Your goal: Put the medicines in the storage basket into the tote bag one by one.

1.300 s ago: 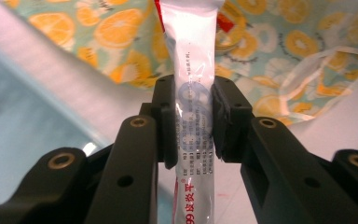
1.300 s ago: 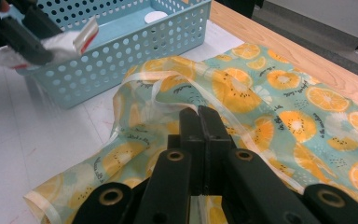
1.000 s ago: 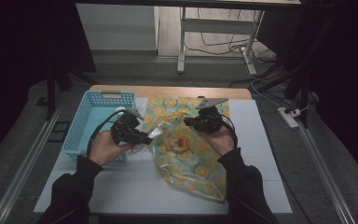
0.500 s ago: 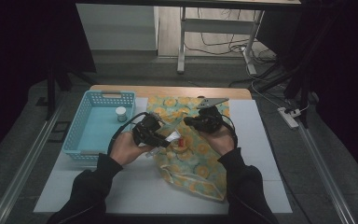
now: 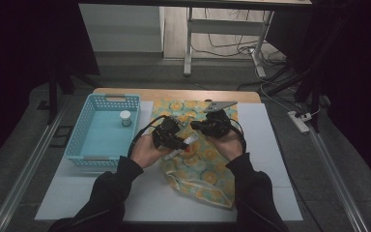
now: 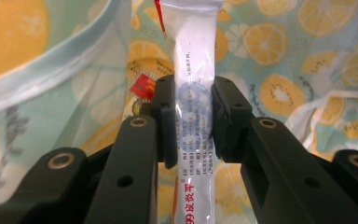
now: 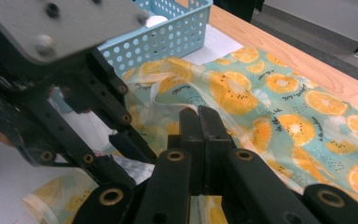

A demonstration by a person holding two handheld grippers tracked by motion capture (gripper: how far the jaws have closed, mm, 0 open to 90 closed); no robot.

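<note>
A white tube (image 6: 193, 93) is clamped between the jaws of the left claw (image 6: 189, 112); in the left gripper view the tube runs up the middle of the frame, printed with small text, its sealed end at the top edge. Behind it, the orange-print bag (image 6: 279, 46) is seen. In the high view the left claw (image 5: 174, 140) is located just left of centre, with the tube (image 5: 189, 140) held over the bag (image 5: 198, 169), which is spread on the worktop (image 5: 270, 145).

The right claw (image 7: 199, 121) is closed on the bag's thin edge (image 7: 223, 116), seen at the centre of the right gripper view; the fabric is lifted there. In the high view the right claw (image 5: 200, 124) is placed just right of the left one.

A blue basket (image 5: 84, 145) stands at the left of the worktop, and a small white jar (image 5: 125, 117) sits in its far right corner.
</note>
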